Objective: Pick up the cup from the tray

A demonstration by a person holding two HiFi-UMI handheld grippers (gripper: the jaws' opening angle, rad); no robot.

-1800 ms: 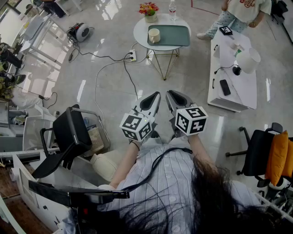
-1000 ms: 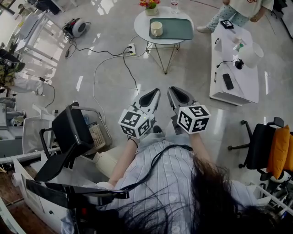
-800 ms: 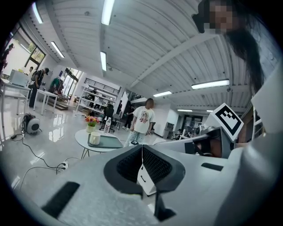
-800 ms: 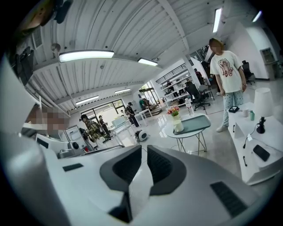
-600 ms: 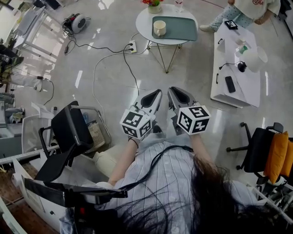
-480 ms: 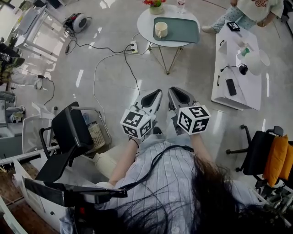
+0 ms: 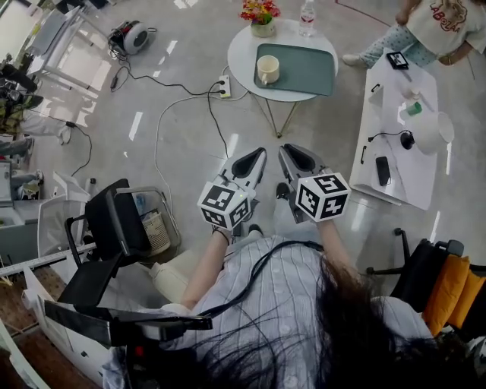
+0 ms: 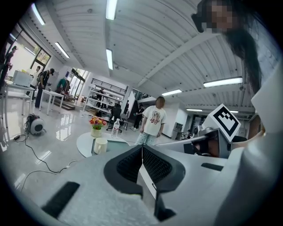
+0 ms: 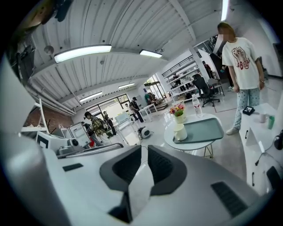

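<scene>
A cream cup (image 7: 267,70) stands at the left end of a green tray (image 7: 305,68) on a round white table (image 7: 244,47), far ahead of me across the floor. My left gripper (image 7: 254,157) and right gripper (image 7: 293,154) are held side by side in front of my chest, both shut and empty, well short of the table. In the left gripper view the cup (image 8: 100,145) shows beyond the closed jaws of the left gripper (image 8: 142,148). In the right gripper view the cup (image 9: 180,132) and tray (image 9: 204,129) lie beyond the right gripper (image 9: 142,151).
A flower pot (image 7: 262,18) and a water bottle (image 7: 307,15) stand at the table's far edge. A person (image 7: 433,29) stands by a long white desk (image 7: 395,144) on the right. A power strip and cables (image 7: 225,86) lie on the floor; a black chair (image 7: 114,228) is at left.
The round table with the tray and cup has slid lower in the head view and looks nearer. Both grippers stay shut, side by side in front of my chest.
</scene>
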